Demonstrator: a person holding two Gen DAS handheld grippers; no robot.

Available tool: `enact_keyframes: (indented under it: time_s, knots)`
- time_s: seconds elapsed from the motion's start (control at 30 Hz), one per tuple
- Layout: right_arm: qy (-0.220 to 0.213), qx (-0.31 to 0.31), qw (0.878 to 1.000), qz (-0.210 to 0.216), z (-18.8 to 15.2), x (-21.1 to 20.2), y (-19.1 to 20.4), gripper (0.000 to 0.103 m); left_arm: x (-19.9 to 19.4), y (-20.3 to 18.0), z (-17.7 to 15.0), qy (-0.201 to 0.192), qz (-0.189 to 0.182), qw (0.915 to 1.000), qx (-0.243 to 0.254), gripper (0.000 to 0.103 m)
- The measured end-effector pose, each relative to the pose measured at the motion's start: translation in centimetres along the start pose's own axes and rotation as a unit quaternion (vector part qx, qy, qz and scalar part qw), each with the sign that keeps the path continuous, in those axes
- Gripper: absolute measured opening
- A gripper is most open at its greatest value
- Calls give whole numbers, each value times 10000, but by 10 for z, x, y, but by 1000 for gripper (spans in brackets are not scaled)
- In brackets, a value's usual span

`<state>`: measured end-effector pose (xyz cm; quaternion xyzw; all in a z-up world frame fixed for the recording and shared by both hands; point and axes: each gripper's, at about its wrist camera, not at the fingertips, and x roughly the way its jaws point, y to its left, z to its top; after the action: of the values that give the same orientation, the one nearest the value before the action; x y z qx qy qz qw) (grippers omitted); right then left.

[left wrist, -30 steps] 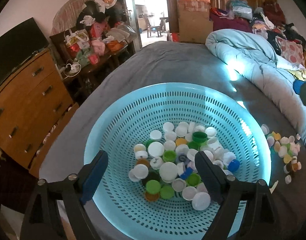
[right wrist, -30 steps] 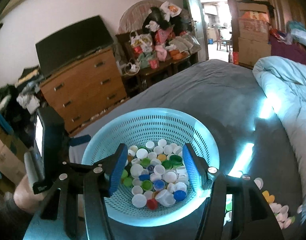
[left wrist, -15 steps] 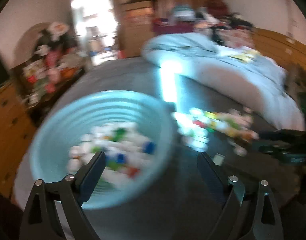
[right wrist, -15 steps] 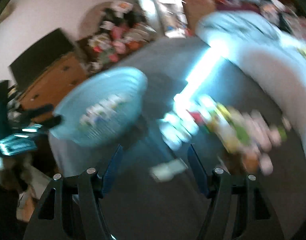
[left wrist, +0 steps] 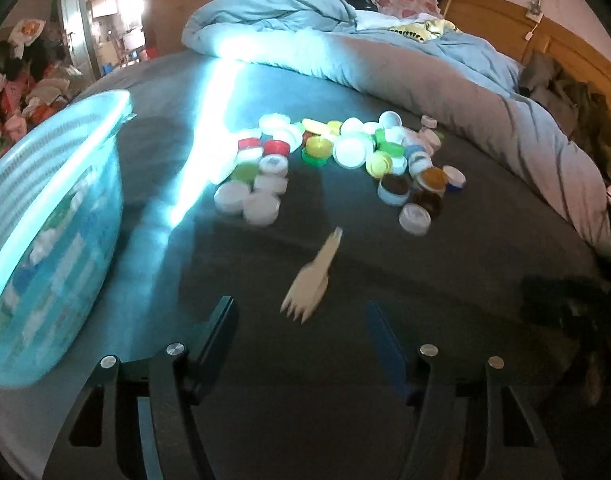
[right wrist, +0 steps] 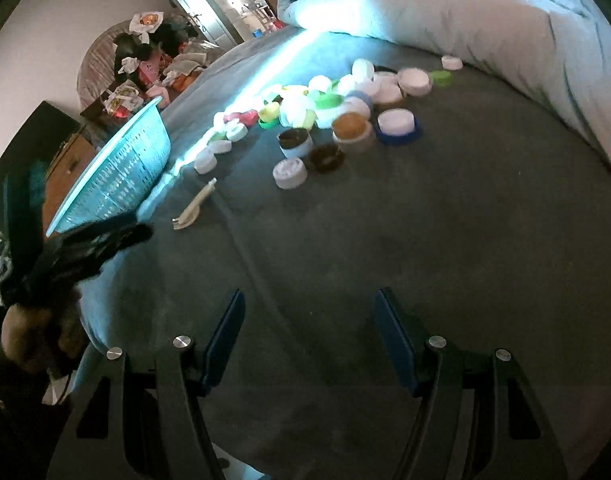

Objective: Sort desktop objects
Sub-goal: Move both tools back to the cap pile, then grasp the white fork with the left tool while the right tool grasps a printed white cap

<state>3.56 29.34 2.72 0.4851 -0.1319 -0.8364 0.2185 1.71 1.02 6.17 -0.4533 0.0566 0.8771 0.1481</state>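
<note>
A heap of coloured bottle caps point(left wrist: 345, 152) point(right wrist: 337, 112) lies on the dark grey bedsheet. A cream plastic fork point(left wrist: 311, 280) point(right wrist: 195, 208) lies on the sheet nearer me. The light blue perforated basket point(left wrist: 53, 216) point(right wrist: 121, 172) with several caps in it stands at the left. My left gripper point(left wrist: 301, 320) hovers just short of the fork's tines; its jaws are closing with nothing between them. In the right wrist view my left gripper appears again as a dark blur beside the basket. My right gripper point(right wrist: 309, 312) stands open over bare sheet, short of the caps.
A bunched light blue duvet point(left wrist: 385, 52) point(right wrist: 485, 20) borders the caps on the far side. A wooden headboard point(left wrist: 545, 40) runs at the right. A wooden dresser point(right wrist: 71, 160) and a cluttered side table point(right wrist: 145, 72) stand beyond the basket.
Both grippers have swung away from above the basket, rightwards and down, to the loose caps and fork on the sheet. The left jaws stand narrower than before.
</note>
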Motion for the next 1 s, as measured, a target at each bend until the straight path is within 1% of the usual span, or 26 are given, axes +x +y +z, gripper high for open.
enact_keyframes:
  time_s: [0.07, 0.1, 0.13, 0.2, 0.27, 0.3, 0.33, 0.37, 0.4, 0.43, 0.47, 0.63, 0.73, 0.83, 0.9, 1.0]
  knots:
    - [-33, 13, 10000, 60, -2, -3, -4, 62, 13, -3, 6, -10, 4, 10000, 46, 69]
    - [-43, 0, 10000, 60, -2, -4, -3, 62, 21, -6, 11, 4, 69, 9999, 105, 69]
    - [-54, -18, 10000, 54, -1, -4, -3, 62, 28, -6, 13, 36, 126, 9998, 143, 69]
    - [-81, -50, 9999, 40, -1, -5, -4, 62, 43, -6, 14, 175, 114, 9996, 166, 69]
    - [-122, -57, 9999, 26, -1, -9, -6, 62, 59, -9, 8, 407, 312, 9982, 314, 62]
    - [-133, -59, 9999, 28, 1, -8, -5, 62, 58, -11, 4, 279, 361, 9982, 386, 55]
    - [-159, -78, 9998, 23, 2, -10, -4, 61, 55, -11, 3, 272, 363, 9982, 394, 44]
    - [-221, -152, 9996, 4, 2, -12, -2, 60, 52, -12, 2, 276, 353, 9982, 397, 23]
    - [-259, -203, 9995, -8, 3, -13, 0, 52, 47, -13, 2, 266, 351, 9983, 390, 21]
    - [-289, -273, 9992, -20, 5, -13, 3, 44, 41, -13, 0, 188, 356, 9985, 384, 20]
    - [-303, -339, 9990, -19, 7, -11, 6, 42, 33, -13, -1, 83, 345, 9987, 364, 20]
    - [-278, -543, 9981, 84, 29, 9, 20, 42, 6, -3, -5, -136, 289, 9995, 63, 20]
    - [-199, -691, 9974, 109, 47, 31, 31, 42, -4, 5, -2, -181, 248, 9994, -146, 20]
    - [-128, -761, 9970, 101, 64, 53, 39, 42, -15, 8, 3, -297, 265, 9991, -173, 20]
    - [-45, -724, 9972, 197, 73, 66, 44, 42, -20, 10, 7, -321, 269, 9990, -174, 20]
    - [75, -723, 9973, -27, 77, 79, 45, 42, -21, 12, 9, -288, 277, 9990, -205, 20]
